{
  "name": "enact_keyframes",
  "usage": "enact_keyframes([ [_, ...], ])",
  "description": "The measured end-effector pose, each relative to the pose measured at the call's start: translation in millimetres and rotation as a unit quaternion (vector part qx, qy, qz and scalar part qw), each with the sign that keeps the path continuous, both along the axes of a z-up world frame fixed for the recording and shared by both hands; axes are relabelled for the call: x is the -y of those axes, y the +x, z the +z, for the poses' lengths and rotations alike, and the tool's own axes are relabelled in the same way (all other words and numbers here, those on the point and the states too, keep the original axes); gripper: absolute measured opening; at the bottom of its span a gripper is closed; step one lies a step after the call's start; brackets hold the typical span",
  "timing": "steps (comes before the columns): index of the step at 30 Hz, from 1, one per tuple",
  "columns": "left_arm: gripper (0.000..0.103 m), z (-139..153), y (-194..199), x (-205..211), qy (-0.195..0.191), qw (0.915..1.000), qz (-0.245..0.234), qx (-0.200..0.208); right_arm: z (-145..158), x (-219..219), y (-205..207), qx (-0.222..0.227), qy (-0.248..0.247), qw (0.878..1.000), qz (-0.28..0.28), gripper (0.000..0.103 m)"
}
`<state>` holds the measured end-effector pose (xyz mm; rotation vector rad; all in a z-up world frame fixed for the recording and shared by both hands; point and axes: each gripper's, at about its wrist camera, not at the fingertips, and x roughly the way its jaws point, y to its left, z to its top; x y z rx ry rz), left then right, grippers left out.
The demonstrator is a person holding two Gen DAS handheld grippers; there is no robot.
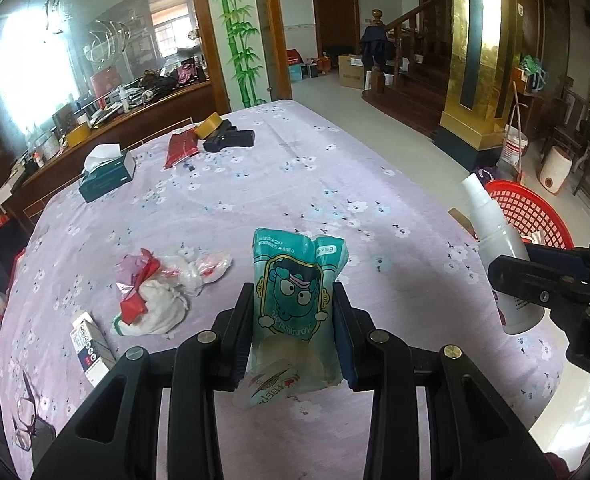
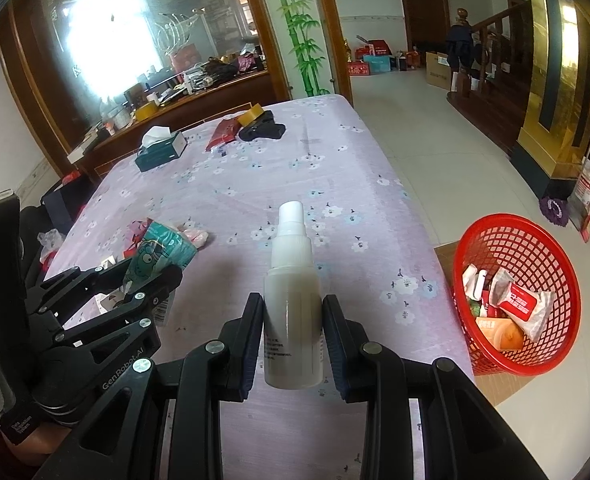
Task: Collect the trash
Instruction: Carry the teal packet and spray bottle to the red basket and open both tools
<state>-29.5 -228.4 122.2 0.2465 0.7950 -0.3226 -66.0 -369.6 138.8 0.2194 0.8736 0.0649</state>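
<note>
A: Partway through. Several wrappers already in the red basket [image 2: 521, 292], standing off the table's right edge.

B: Left on the table [image 1: 295, 184] — crumpled bags [image 1: 163, 288] and a small carton [image 1: 89, 346] near the left edge.

A: Left gripper [image 1: 295, 336] clamped on a teal cartoon packet [image 1: 295, 300], lifted clear of the cloth.

B: Right gripper [image 2: 293, 332] closed around a white spray bottle [image 2: 293, 300], upright, over the table near its right edge — basket just beyond, lower.
</note>
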Motion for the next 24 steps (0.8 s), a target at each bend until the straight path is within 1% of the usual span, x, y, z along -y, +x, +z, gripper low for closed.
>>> enact_keyframes([
  [13,0.034,-0.7,2.1,32.0,0.006,0.9994,-0.035,-0.001,3.0,41.9,-8.9,0.004,0.013,0.999,-0.044,0.033],
  [18,0.035,7.2,2.0,50.4,-0.007,0.9977,-0.066,-0.011,9.9,73.6,-15.7,0.011,0.025,0.997,-0.076,0.033],
  [24,0.035,14.0,3.3,82.1,-0.03,0.9922,-0.113,-0.043,20.5,120.1,-28.8,0.02,0.034,0.991,-0.127,0.033],
])
